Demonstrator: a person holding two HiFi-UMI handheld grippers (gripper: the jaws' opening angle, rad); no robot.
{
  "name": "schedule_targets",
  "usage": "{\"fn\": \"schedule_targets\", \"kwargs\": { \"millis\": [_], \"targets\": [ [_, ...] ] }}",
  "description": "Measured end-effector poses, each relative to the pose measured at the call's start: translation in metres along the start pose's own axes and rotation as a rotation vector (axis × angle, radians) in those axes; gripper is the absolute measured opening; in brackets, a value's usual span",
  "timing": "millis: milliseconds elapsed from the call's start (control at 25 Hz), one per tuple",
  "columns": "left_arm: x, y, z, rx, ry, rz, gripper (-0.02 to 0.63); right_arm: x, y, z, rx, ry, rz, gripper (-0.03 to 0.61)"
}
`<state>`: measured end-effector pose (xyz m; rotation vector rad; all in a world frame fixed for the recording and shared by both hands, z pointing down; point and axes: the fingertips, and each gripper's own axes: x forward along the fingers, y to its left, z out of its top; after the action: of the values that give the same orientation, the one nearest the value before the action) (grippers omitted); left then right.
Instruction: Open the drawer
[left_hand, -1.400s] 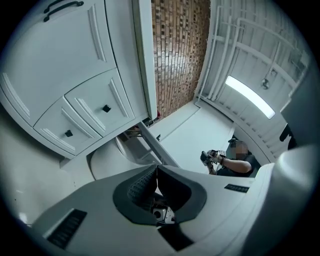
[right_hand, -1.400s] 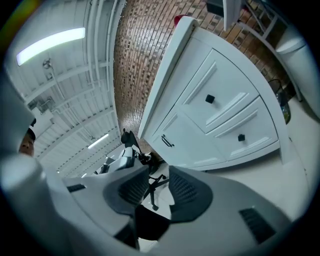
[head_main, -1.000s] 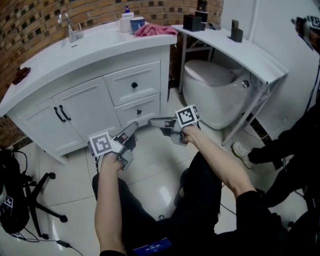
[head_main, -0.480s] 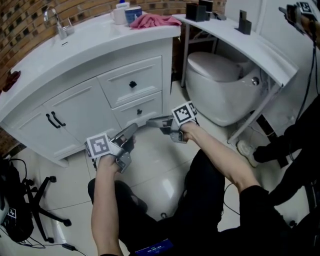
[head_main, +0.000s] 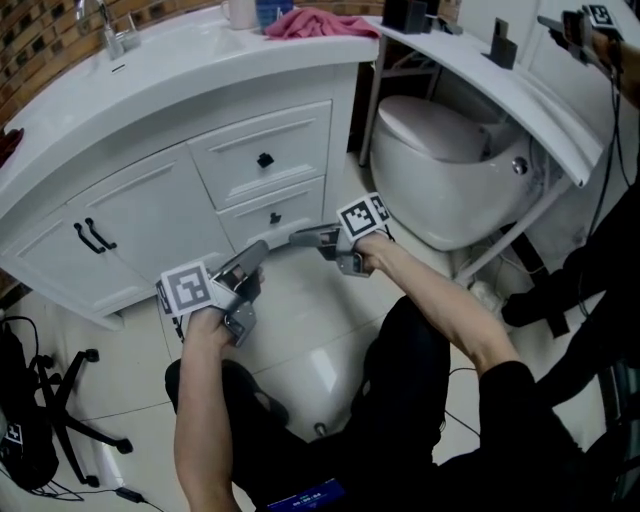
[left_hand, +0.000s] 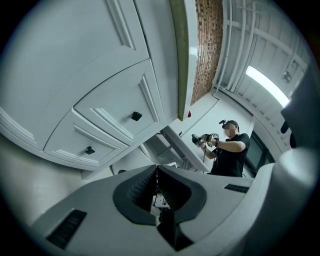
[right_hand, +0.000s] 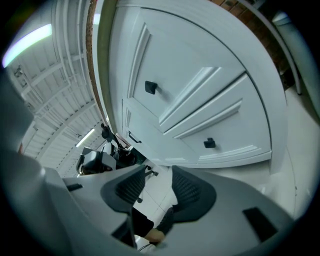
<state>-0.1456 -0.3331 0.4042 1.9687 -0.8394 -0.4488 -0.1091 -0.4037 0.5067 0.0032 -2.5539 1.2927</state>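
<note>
Just ahead of and a little above the right gripper (head_main: 298, 240), whose empty jaws have just been opening and stand apart, sits the black knob (head_main: 275, 217) of the closed lower drawer (head_main: 248, 224), while the left gripper (head_main: 258, 252), jaws pressed together on nothing, hangs just beside, lower

Grey left tongs (head_main: 258, 251), right tongs (head_main: 299, 240) with marker cubes (head_main: 188, 288), black sleeve (head_main: 512, 405).

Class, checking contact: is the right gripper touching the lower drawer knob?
Apart. Right gripper view: right gripper, empty jaws just opening, sits clear of the knob.
</note>
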Motion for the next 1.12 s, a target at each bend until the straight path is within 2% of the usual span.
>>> {"fn": "schedule_targets", "kwargs": {
  "millis": [160, 320, 440, 680, 840, 1000, 1120],
  "targets": [
    [0.002, 0.002, 0.002, -0.001, 0.003, -0.002, -0.009, 0.005, -0.010, 0.003, -0.013, 0.036, -0.011, 0.202],
    [0.003, 0.010, 0.003, -0.026, -0.005, 0.012, -0.009, 0.006, -0.033, 0.002, 0.002, 0.081, -0.086, 0.202],
    [0.006, 0.013, 0.004, -0.031, -0.010, 0.021, -0.009, 0.009, -0.046, 0.008, -0.004, 0.092, -0.095, 0.207],
    [0.006, 0.016, 0.007, -0.009, 0.000, 0.048, -0.009, 0.020, -0.067, 0.014, 0.056, 0.046, -0.071, 0.224],
    [0.003, 0.019, 0.011, 0.037, 0.013, 0.092, -0.009, 0.023, -0.088, 0.014, 0.099, 0.032, -0.110, 0.224],
    [0.007, 0.018, 0.009, 0.020, 0.010, 0.064, -0.009, 0.025, -0.105, 0.021, 0.151, -0.008, -0.134, 0.227],
    [0.010, 0.015, 0.008, 0.058, 0.028, 0.062, -0.009, 0.030, -0.112, 0.022, 0.160, -0.006, -0.140, 0.229]
  ]
}}
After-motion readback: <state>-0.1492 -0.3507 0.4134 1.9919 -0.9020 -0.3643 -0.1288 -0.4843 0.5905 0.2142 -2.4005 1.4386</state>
